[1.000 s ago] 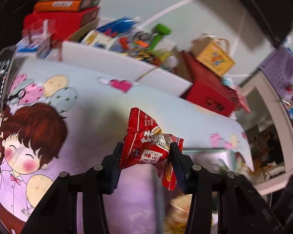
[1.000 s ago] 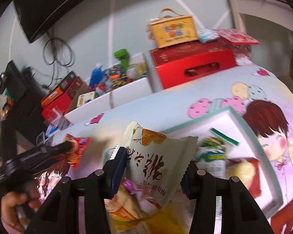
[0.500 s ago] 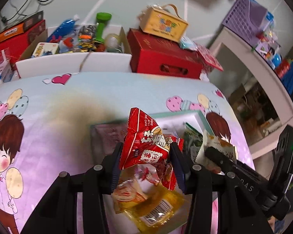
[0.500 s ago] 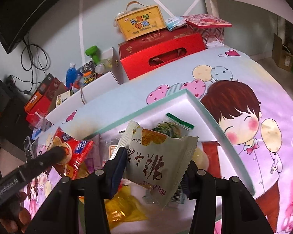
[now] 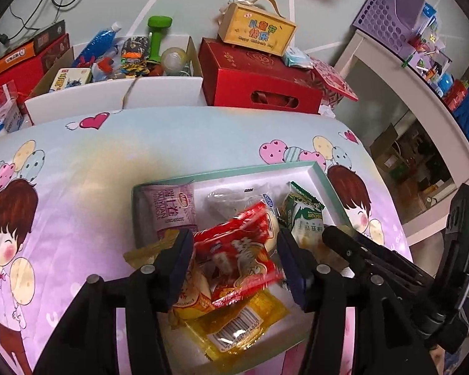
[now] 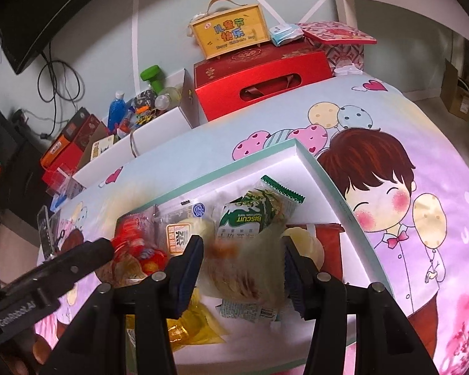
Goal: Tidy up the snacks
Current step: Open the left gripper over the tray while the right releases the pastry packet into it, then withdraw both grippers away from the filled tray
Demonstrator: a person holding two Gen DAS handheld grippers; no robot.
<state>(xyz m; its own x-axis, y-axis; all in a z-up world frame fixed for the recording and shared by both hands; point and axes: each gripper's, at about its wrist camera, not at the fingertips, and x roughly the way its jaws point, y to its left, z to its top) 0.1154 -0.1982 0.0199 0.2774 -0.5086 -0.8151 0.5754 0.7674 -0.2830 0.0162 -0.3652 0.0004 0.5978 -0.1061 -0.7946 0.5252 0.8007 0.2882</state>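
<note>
Most snacks already lay in the tray (image 5: 323,176) — your left gripper (image 5: 236,261) had just spread off the red packet (image 5: 237,256), while your right gripper (image 6: 242,267) stood spread around the blurred pale packet (image 6: 247,265), both over it.

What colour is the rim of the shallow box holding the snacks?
Mint green rim around a white inside, clearest in the right wrist view.

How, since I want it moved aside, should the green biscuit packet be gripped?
Probably pinch the green biscuit packet by its serrated top seam, coming from above: that flat edge sticks up clear, while its lower end is covered.
</note>
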